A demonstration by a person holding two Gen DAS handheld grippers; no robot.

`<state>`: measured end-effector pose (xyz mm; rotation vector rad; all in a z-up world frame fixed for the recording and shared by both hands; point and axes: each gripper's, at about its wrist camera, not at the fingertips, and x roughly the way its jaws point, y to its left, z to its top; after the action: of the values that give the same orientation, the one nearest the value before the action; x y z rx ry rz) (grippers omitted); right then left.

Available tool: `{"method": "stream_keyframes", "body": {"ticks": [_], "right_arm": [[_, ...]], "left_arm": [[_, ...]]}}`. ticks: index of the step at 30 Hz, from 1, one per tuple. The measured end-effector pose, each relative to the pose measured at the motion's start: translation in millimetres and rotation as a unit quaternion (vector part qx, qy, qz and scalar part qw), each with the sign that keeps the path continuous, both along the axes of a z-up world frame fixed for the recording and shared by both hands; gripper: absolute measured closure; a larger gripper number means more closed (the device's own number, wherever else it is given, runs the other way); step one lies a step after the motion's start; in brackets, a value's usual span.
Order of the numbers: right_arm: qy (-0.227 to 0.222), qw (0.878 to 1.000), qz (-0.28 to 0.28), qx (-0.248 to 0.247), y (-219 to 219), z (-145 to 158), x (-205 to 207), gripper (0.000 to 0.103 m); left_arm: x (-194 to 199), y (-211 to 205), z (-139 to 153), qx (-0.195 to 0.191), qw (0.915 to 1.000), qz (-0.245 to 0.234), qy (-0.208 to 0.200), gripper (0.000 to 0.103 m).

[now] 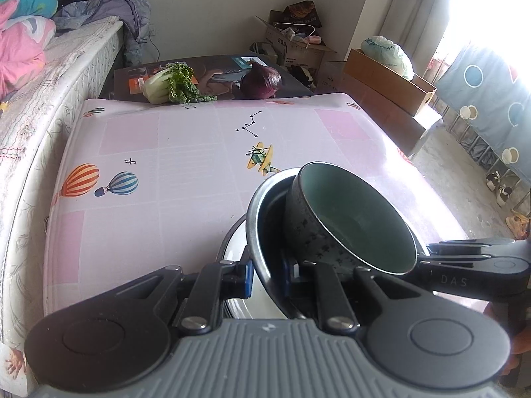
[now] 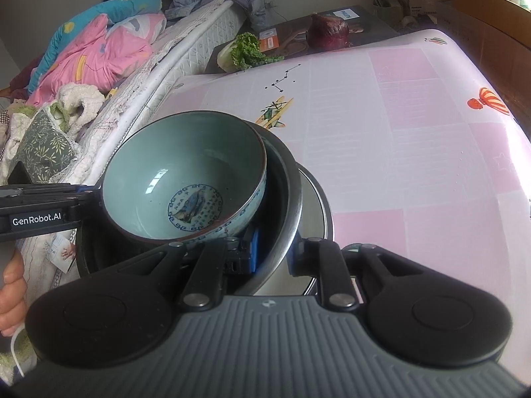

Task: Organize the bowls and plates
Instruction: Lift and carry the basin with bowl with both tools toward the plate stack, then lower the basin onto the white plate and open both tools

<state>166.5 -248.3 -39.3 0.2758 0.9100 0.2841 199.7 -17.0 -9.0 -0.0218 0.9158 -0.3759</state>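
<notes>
On the far left you had the bed (image 1: 49, 76) with its pink and blue quilt (image 2: 89, 43), running along the edge of the table (image 1: 159, 165) in its pale pink cloth printed with balloons. At the table's far end lay a leafy green cabbage (image 1: 171, 86) and, to its right, a round purple cabbage (image 1: 262, 81), both on a dark printed board (image 1: 215, 73).

Your left gripper (image 1: 265, 277) was clamped on the near rim of the steel-rimmed dark metal bowl (image 1: 262, 205), one blue pad outside the wall and one inside. That bowl sat on a flat white plate with a dark edge (image 1: 232, 248), which showed below and to its left. Inside the metal bowl, tilted against its right side, leaned the pale green ceramic bowl with a patterned grey outside (image 1: 351, 219).

Your right gripper (image 2: 272, 258) was closed the same way on the opposite rim of the metal bowl (image 2: 288, 192); seen from that side, the green bowl (image 2: 186, 179) showed a blue painted medallion at its bottom, and the plate (image 2: 318, 199) stuck out to the right beneath. The stack was over the near part of the table (image 2: 398, 116); whether the plate touched the cloth I couldn't tell. Cardboard boxes (image 1: 381, 76) stood beyond the table's right corner.
</notes>
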Motion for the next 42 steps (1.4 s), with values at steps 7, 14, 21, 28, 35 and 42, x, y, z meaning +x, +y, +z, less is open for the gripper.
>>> {"method": "stream_keyframes", "body": {"ticks": [7, 14, 21, 28, 35, 42], "right_arm": [[0.007, 1.0, 0.008, -0.024, 12.2, -16.3, -10.6, 0.087], [-0.004, 0.999, 0.006, -0.041, 13.8, -22.0, -12.4, 0.088], [-0.017, 0.999, -0.008, -0.045, 10.4, -21.1, -11.1, 0.088], [-0.048, 0.997, -0.03, -0.043, 0.2, -12.5, -12.6, 0.082], [-0.063, 0.996, -0.064, -0.025, -17.5, -5.4, -25.6, 0.053], [-0.112, 0.987, -0.102, -0.053, -29.4, 16.4, -66.4, 0.024]], "left_arm": [[-8.8, 7.5, -22.2, -0.002, 0.9996, 0.009, 0.025, 0.087], [-10.5, 12.7, -37.3, -0.011, 0.9989, 0.011, 0.045, 0.087], [-11.2, 16.9, -37.4, -0.023, 0.9984, 0.014, 0.049, 0.082], [-19.2, 23.4, -22.5, -0.02, 0.9995, 0.022, 0.011, 0.05], [-27.6, 26.6, -11.5, -0.025, 0.9994, 0.024, -0.002, 0.036], [-52.9, 38.4, 12.1, -0.012, 0.9979, 0.04, -0.049, 0.011]]}}
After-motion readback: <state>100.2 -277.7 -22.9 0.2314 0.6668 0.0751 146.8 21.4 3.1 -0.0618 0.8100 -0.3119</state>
